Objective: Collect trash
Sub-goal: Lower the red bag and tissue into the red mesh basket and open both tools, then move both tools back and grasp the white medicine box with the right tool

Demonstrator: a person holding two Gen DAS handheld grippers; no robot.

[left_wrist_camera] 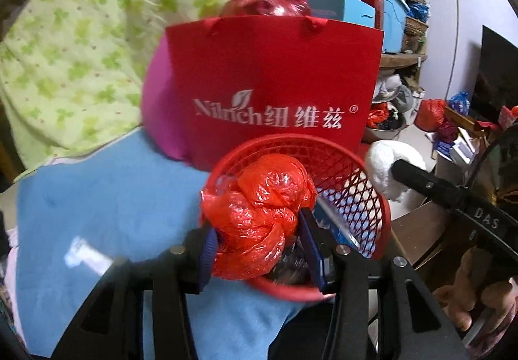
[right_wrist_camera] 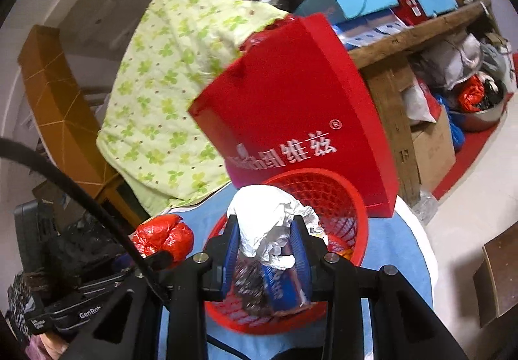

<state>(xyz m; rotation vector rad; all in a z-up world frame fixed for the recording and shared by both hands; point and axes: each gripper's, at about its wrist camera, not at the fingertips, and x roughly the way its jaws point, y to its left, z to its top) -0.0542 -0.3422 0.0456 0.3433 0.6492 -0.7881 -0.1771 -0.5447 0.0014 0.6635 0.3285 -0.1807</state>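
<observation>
Left tongs (left_wrist_camera: 259, 240) pinch red plastic bag (left_wrist_camera: 259, 211), right tongs (right_wrist_camera: 268, 240) white paper wad (right_wrist_camera: 272, 214), over red basket (right_wrist_camera: 356, 214).

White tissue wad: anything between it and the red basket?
Nothing visible. The right gripper holds the white tissue wad directly over the red basket, whose open mouth already holds other trash.

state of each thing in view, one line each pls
left claw: shut on red plastic bag, above the basket
right claw: shut on crumpled white paper, above the basket
red mesh basket: upright, partly filled
red gift bag: standing upright behind the basket
</observation>
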